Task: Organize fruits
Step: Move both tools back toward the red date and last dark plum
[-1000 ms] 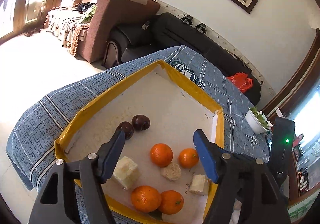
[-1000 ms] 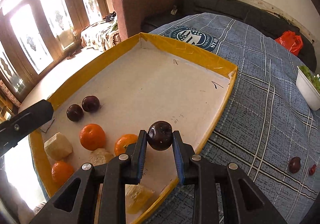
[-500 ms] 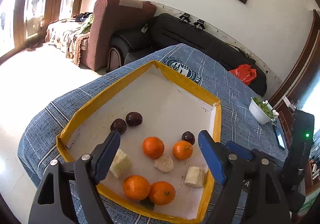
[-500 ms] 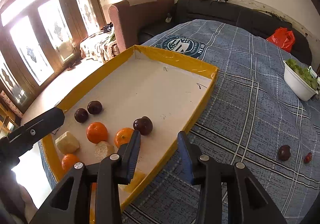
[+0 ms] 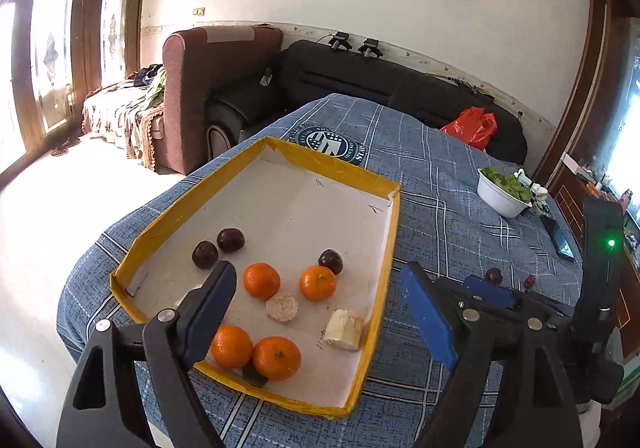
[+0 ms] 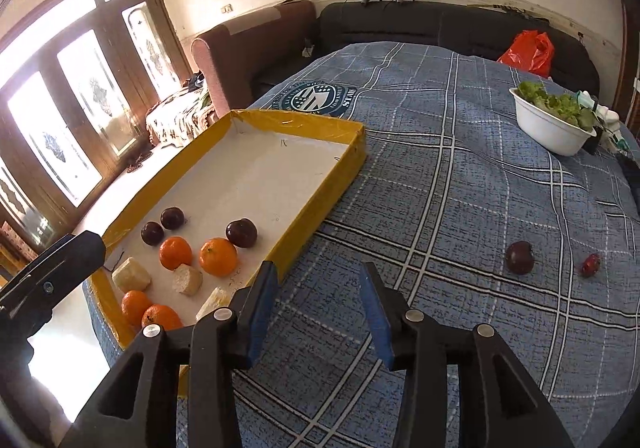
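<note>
A yellow-rimmed white tray [image 5: 332, 163] [image 6: 304, 125] lies on the blue plaid cloth. In it are several oranges [image 5: 262, 280] [image 6: 218, 256], three dark plums, one of them [image 5: 331, 261] [image 6: 241, 232] beside an orange, and pale peeled fruit pieces [image 5: 343, 335] [image 6: 187, 280]. My left gripper [image 5: 320, 312] is open and empty above the tray's near end. My right gripper [image 6: 318, 312] is open and empty over the cloth, right of the tray. A loose dark plum [image 6: 519, 257] [image 5: 494, 275] and a small red fruit [image 6: 590, 264] lie on the cloth to the right.
A white bowl of greens [image 6: 550, 125] [image 5: 505, 191] stands at the far right of the table. A red plastic bag [image 6: 528, 53] lies on the black sofa behind. A brown armchair [image 5: 216, 87] stands left of the sofa. A phone [image 5: 562, 242] lies near the right edge.
My right gripper opened, left the plum in the tray beside an orange, and drew back right over the cloth. My left gripper pulled back and up from the tray, still open.
</note>
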`<state>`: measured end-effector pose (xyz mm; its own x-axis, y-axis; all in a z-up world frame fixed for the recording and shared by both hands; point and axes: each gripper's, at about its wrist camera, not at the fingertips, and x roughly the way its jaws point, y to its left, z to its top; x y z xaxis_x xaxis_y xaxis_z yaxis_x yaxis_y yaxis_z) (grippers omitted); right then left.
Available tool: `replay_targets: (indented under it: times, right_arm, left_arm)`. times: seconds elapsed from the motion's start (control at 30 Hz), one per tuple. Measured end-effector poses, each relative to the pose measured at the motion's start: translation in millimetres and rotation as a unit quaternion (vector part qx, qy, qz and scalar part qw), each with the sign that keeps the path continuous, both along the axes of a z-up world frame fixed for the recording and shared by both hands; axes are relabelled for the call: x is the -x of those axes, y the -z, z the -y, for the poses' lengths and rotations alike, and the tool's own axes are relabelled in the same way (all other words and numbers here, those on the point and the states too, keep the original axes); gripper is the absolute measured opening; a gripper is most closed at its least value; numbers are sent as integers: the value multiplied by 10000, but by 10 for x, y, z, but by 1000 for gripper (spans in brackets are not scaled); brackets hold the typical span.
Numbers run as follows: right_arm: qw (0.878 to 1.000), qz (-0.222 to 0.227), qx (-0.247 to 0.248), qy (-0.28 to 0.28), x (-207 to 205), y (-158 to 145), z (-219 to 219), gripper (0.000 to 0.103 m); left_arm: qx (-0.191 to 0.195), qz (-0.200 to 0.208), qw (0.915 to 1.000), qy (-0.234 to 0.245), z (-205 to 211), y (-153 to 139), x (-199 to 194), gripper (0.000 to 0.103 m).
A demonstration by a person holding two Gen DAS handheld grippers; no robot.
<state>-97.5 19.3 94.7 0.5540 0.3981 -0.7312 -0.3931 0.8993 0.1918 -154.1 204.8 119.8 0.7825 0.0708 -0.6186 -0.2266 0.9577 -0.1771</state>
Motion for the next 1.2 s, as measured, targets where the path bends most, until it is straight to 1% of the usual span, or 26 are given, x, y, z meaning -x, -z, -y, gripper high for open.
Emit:
replay_targets:
  times: [0.27,0.53,0.7,0.8,0.9,1.03,1.2]
  right_arm:
    - [9994,93,-169,275,118,-42,417,53]
    - [9952,-51,-294,934,115,86,1102,53]
    - [9894,-91,-217,1430,82,156,1620,53]
    - [9832,-95,-205,1812,26,160,1982,53]
    - [9758,-154,-325,2157,-61,154,2295,53]
    - [9705,-287,-456,2349,-231,222,2442,53]
    - [9693,-424,-408,2386,-521,408,2406,53]
  left_arm:
    - [-226,35,9994,246,335,-98,77,84]
    - [-375,-17,9977,563,632,-101,104,84]
    - [-321,-89,9963,791,727,-55,68,84]
    - [-291,-175,9957,863,772,7,7,84]
    - [-247,-293,9945,971,845,97,-77,84]
    - [-222,-448,9918,1177,973,215,-180,84]
    - [-280,-606,9883,1371,1097,336,-311,84]
